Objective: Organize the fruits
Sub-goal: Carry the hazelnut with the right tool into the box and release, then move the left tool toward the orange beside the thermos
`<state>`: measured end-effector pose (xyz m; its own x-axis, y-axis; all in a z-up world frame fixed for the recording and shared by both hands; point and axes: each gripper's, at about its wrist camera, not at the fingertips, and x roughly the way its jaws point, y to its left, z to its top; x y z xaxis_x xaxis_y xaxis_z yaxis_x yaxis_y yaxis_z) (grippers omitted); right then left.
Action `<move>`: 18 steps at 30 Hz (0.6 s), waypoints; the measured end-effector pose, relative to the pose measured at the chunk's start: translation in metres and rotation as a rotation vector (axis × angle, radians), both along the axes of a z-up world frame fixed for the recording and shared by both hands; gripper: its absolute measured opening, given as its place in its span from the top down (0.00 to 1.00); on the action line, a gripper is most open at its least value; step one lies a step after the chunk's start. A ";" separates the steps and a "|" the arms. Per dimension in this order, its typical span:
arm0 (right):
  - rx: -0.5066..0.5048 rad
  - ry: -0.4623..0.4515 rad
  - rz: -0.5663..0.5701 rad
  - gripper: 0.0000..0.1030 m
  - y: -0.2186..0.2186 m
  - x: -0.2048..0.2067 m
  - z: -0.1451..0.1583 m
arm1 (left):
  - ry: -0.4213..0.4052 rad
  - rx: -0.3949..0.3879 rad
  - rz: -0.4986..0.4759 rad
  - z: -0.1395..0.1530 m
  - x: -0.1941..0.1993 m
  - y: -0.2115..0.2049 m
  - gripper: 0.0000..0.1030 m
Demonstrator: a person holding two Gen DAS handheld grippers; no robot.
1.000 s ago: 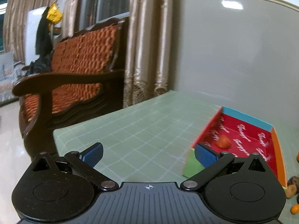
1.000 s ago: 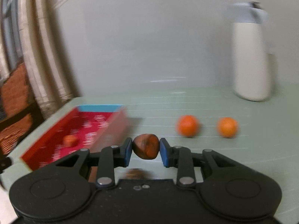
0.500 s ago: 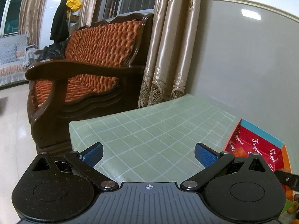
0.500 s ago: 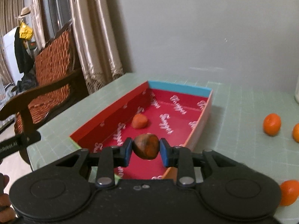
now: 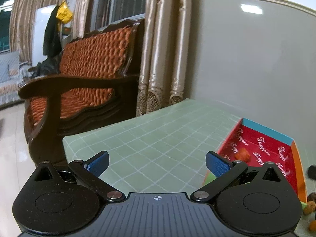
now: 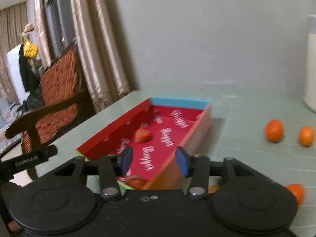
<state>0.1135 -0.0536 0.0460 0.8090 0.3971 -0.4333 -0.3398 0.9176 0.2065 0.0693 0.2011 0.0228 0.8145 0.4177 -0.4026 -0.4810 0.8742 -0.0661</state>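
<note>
A red tray (image 6: 114,130) with a blue far wall lies on the green gridded table. A small orange-red fruit (image 6: 141,135) rests inside it, also seen in the left wrist view as the fruit (image 5: 243,154) in the tray (image 5: 266,134). My right gripper (image 6: 154,158) hovers over the tray's near end, its jaws opening with nothing between them. A brownish fruit (image 6: 135,182) lies in the tray just below its fingers. Three oranges (image 6: 274,130), (image 6: 306,136), (image 6: 295,192) sit on the table to the right. My left gripper (image 5: 157,163) stands open and empty over the table, left of the tray.
A tall white jug (image 6: 312,79) stands at the back right. A wooden armchair (image 5: 83,90) with orange cushions and curtains (image 5: 158,59) lie beyond the table's left edge. Small fruits (image 5: 309,210) lie near the tray's near corner. A grey wall backs the table.
My right gripper opened and the brown fruit left its pads and now lies in the tray. The right view swung left over the tray. The left gripper stays open.
</note>
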 end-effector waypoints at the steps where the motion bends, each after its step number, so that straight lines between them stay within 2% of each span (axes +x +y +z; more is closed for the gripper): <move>1: 0.002 -0.010 -0.017 0.50 -0.009 -0.002 0.001 | 0.001 0.006 -0.009 0.000 0.001 -0.003 0.00; 6: -0.002 -0.052 -0.136 0.40 -0.057 -0.008 0.003 | -0.003 0.045 -0.061 0.003 0.003 -0.023 0.00; 11: -0.010 -0.067 -0.255 0.38 -0.096 -0.012 -0.005 | -0.015 0.085 -0.117 0.005 0.004 -0.049 0.00; 15: 0.007 -0.066 -0.337 0.31 -0.123 -0.019 -0.016 | -0.022 0.121 -0.176 0.007 0.007 -0.074 0.00; 18: 0.012 -0.063 -0.383 0.31 -0.139 -0.025 -0.025 | -0.027 0.150 -0.218 0.007 0.008 -0.096 0.00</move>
<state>0.0883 -0.1926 0.0211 0.9247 0.0659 -0.3749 0.0146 0.9780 0.2080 0.0773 0.1049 0.0293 0.9016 0.2841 -0.3263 -0.2796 0.9581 0.0618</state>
